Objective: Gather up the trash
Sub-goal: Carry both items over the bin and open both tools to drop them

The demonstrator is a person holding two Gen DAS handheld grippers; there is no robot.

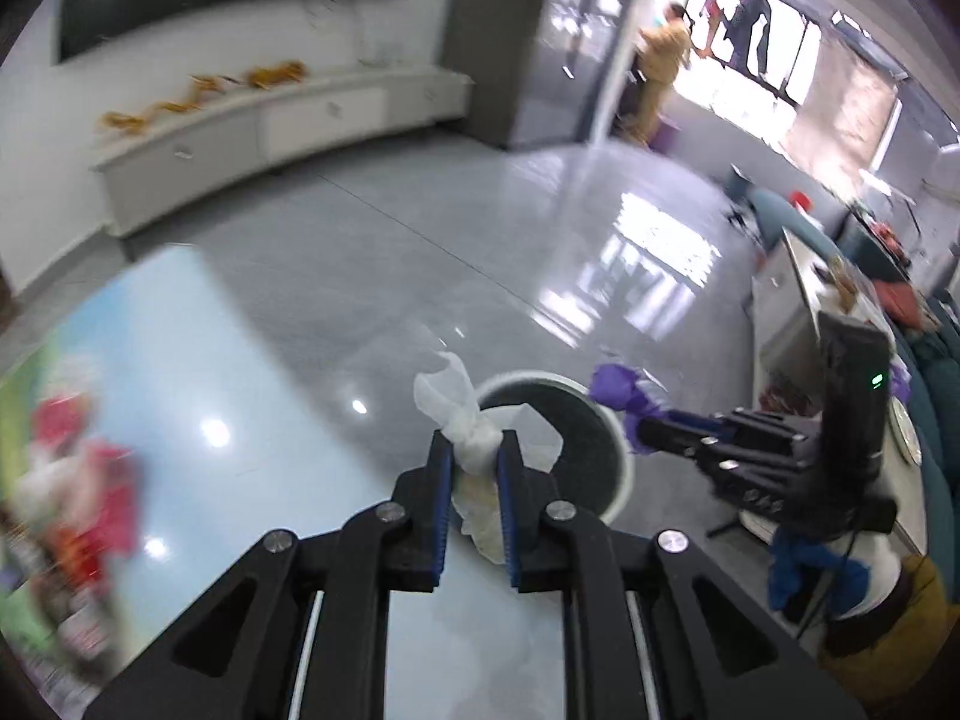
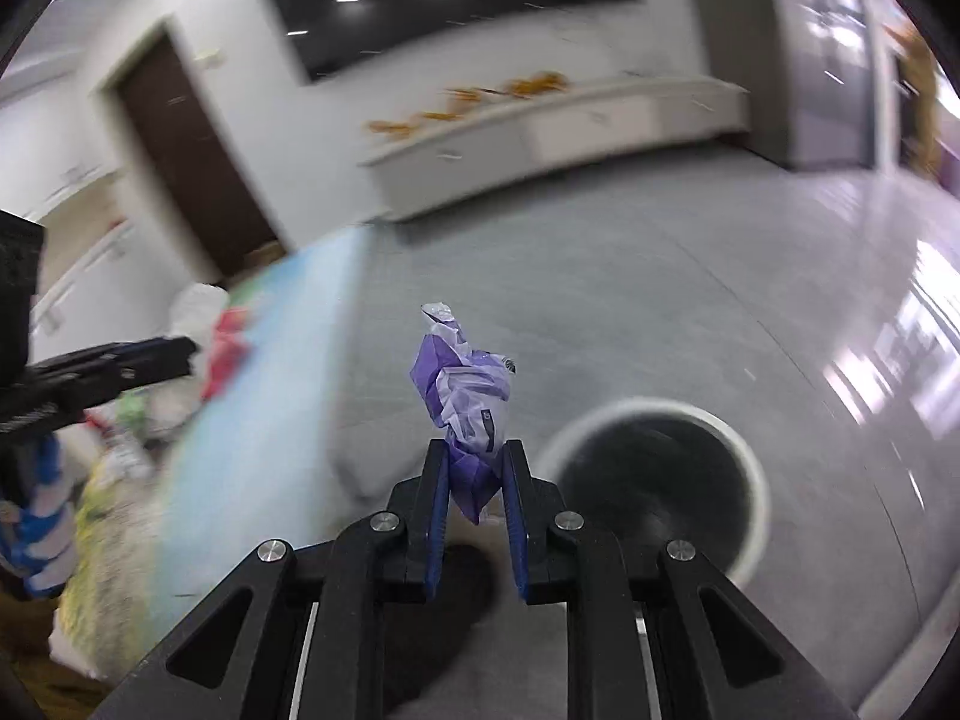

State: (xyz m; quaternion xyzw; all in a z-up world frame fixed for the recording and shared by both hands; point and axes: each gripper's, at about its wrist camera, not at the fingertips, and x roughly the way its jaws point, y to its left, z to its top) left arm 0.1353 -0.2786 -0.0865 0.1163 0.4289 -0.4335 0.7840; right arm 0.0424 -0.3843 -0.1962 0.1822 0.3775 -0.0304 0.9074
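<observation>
Left gripper (image 1: 475,450) is clamped on a crumpled white tissue (image 1: 462,414); the wad bulges above and below the blue pads and a loose tail sticks up past the fingertips. In the left wrist view the tissue sits in front of the near rim of a round white-rimmed bin (image 1: 606,420) with a dark interior, which stands on the grey tiled floor (image 1: 420,228). Right gripper (image 2: 476,462) is closed on a scrunched purple-and-white wrapper (image 2: 465,396), which stands upright out of the fingertips. In the right wrist view the same bin (image 2: 750,468) lies to the right of and below the wrapper, mouth unobstructed. In the left wrist view the right gripper (image 1: 645,435) enters from the right, its wrapper (image 1: 618,393) at the bin's right rim; the two grippers are apart, on opposite sides of the bin mouth. A pale blue tabletop (image 1: 228,360) fills the lower left, its straight edge running diagonally just beside the bin; colourful clutter at its left end is too blurred to identify. Beyond the bin the floor is open and glossy up to a long white low cabinet (image 1: 270,132) along the wall. Furniture and piled items crowd the right edge (image 1: 840,312). A person in tan clothing (image 1: 660,60) stands far off near the bright window.
</observation>
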